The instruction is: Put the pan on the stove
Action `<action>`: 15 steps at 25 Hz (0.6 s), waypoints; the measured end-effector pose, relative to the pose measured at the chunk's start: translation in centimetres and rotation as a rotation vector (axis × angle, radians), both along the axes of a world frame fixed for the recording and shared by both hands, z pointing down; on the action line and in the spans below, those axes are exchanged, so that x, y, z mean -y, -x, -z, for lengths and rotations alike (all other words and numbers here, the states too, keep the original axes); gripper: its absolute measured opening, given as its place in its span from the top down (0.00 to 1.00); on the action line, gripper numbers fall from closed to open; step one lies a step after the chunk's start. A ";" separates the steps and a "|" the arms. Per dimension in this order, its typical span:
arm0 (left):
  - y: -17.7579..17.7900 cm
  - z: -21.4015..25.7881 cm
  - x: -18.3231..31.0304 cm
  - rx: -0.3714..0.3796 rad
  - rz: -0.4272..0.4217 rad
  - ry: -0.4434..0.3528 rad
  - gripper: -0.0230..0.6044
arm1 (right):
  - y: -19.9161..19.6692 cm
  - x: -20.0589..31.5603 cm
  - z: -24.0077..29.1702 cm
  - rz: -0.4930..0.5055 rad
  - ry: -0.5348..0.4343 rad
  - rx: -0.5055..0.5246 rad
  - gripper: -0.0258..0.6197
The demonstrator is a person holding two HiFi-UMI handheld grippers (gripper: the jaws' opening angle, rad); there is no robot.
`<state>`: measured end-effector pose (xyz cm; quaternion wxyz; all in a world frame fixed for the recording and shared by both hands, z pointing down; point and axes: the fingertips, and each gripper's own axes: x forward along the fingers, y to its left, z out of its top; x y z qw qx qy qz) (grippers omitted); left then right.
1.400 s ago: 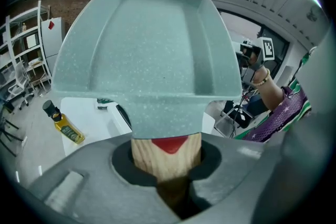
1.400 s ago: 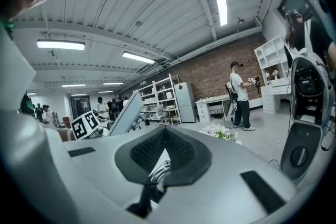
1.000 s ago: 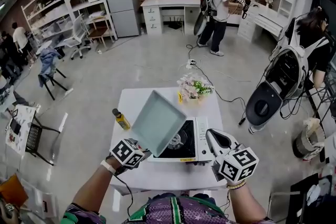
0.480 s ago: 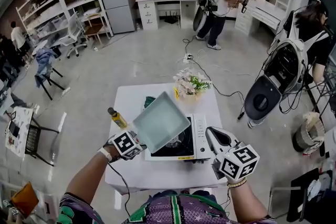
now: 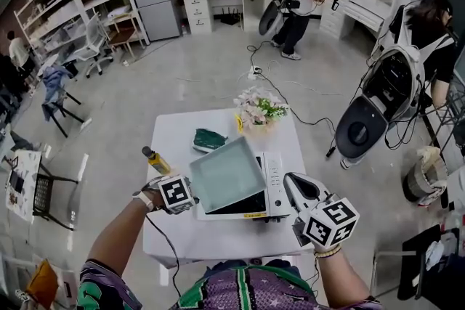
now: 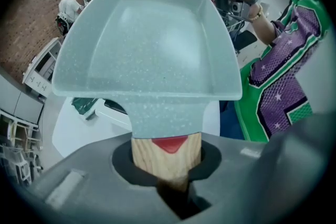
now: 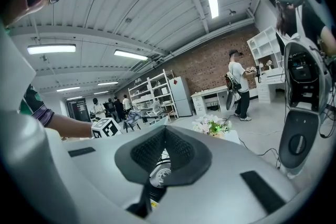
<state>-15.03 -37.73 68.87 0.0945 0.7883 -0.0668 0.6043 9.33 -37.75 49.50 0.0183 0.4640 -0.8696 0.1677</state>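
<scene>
left tongs point(image 6: 167, 157) hold pan point(image 5: 227, 174) over stove point(image 5: 275, 184)

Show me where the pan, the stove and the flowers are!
pan point(image 5: 227, 174): head view, middle of its pale green inside.
stove point(image 5: 274, 169): head view, white panel to the right of the pan.
flowers point(image 5: 258, 109): head view, middle of the bunch.

Flowers point(image 5: 256, 111), yellow bottle point(image 5: 155, 160), green cloth point(image 5: 209, 139)

Left gripper point(image 5: 187, 194) clamped (pointing down), right gripper point(image 5: 293, 182) jaws together
</scene>
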 end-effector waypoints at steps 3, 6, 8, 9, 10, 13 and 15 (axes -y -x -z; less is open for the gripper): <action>0.3 -0.5 0.4 0.038 -0.044 0.017 0.81 | 0.0 0.0 -0.5 -0.006 0.013 0.004 0.96; 0.3 -1.1 0.9 0.061 -0.078 0.032 0.81 | 0.0 0.0 -0.9 -0.012 0.020 0.005 0.96; 0.3 -1.5 1.4 0.078 -0.102 0.041 0.81 | -0.2 0.1 -1.2 -0.018 0.025 0.005 0.96; 0.3 -1.8 1.6 0.090 -0.117 0.044 0.81 | -0.3 0.1 -1.4 -0.022 0.027 0.005 0.96; 0.4 -2.0 1.9 0.103 -0.134 0.047 0.81 | -0.4 0.2 -1.5 -0.027 0.030 0.005 0.96; 0.7 -2.6 2.5 0.140 -0.177 0.061 0.81 | -0.5 0.3 -1.8 -0.038 0.038 0.007 0.96; 0.9 -2.9 2.8 0.154 -0.202 0.071 0.81 | -0.4 0.2 -2.0 -0.042 0.043 0.005 0.96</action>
